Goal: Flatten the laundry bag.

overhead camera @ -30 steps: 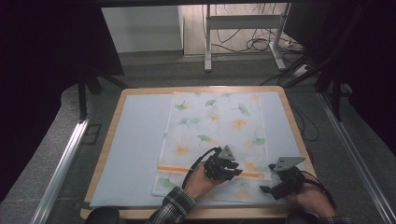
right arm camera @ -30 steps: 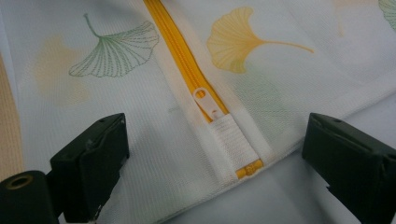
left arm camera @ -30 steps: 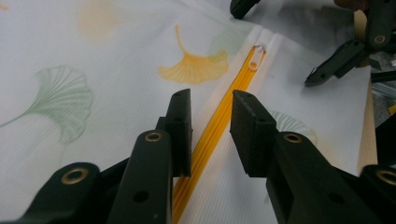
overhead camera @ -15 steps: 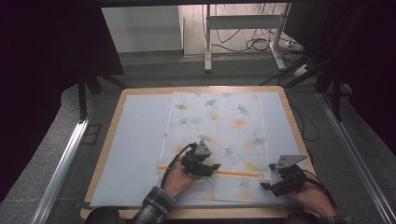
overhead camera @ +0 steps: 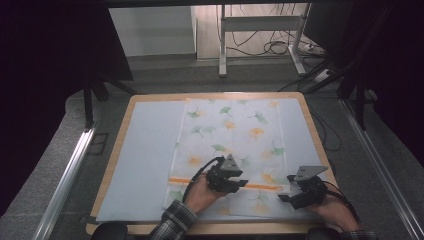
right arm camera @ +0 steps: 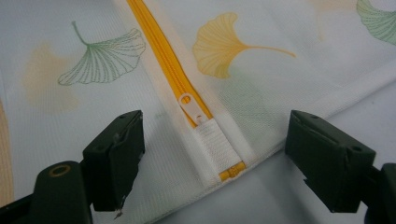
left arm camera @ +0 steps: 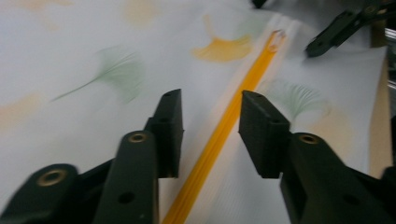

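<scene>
Straddling the orange zipper (left arm camera: 219,135) without pinching it, the left gripper (left arm camera: 210,133) has just been closing, jaws partly apart. The right gripper (right arm camera: 212,154) gapes wide around the zipper pull (right arm camera: 190,103), apparently touching nothing. One leaf-print mesh bag (overhead camera: 230,150) lies toward the table (overhead camera: 125,112) near edge; two grippers.

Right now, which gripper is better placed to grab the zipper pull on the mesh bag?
Right gripper: the zipper pull lies just ahead, between its open jaws. The left gripper straddles the zipper mid-length.
</scene>
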The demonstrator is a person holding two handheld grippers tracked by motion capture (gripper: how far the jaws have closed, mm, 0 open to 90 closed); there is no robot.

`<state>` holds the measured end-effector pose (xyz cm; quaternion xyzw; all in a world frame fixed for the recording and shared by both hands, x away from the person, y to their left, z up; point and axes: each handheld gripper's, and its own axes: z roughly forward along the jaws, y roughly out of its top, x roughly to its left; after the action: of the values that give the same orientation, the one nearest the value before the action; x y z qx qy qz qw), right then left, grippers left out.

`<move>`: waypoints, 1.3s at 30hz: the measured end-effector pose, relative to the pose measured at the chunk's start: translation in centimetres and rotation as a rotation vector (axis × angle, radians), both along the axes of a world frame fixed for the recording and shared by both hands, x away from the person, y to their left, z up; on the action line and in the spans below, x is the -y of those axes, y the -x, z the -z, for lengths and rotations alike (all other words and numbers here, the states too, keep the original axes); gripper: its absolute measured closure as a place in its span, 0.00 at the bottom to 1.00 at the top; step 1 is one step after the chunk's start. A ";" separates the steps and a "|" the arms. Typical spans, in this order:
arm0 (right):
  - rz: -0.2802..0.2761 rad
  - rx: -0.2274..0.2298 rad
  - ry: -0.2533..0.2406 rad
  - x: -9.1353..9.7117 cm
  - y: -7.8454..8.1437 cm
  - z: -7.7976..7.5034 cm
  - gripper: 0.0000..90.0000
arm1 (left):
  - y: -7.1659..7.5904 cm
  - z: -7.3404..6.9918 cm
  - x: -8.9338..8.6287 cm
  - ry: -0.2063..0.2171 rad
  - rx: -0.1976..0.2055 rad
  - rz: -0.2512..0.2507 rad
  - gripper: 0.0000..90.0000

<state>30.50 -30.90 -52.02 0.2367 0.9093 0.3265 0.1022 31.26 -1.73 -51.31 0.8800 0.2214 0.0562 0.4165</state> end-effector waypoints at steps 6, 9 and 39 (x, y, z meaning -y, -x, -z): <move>-0.001 -0.006 -0.002 0.0 0.0 0.1 0.20 | -0.3 0.1 4.2 -0.006 -0.011 0.073 0.80; -0.001 -0.004 -0.005 0.0 0.0 0.1 0.20 | -0.4 0.1 5.8 0.005 -0.018 0.098 0.84; 0.002 -0.008 -0.013 0.1 0.0 0.2 0.20 | -0.6 1.6 9.8 -0.032 -0.044 0.131 0.92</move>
<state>30.47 -31.00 -52.20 0.2396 0.9074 0.3313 0.0975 31.82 -11.49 -52.87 0.9001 0.1712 0.0130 0.4003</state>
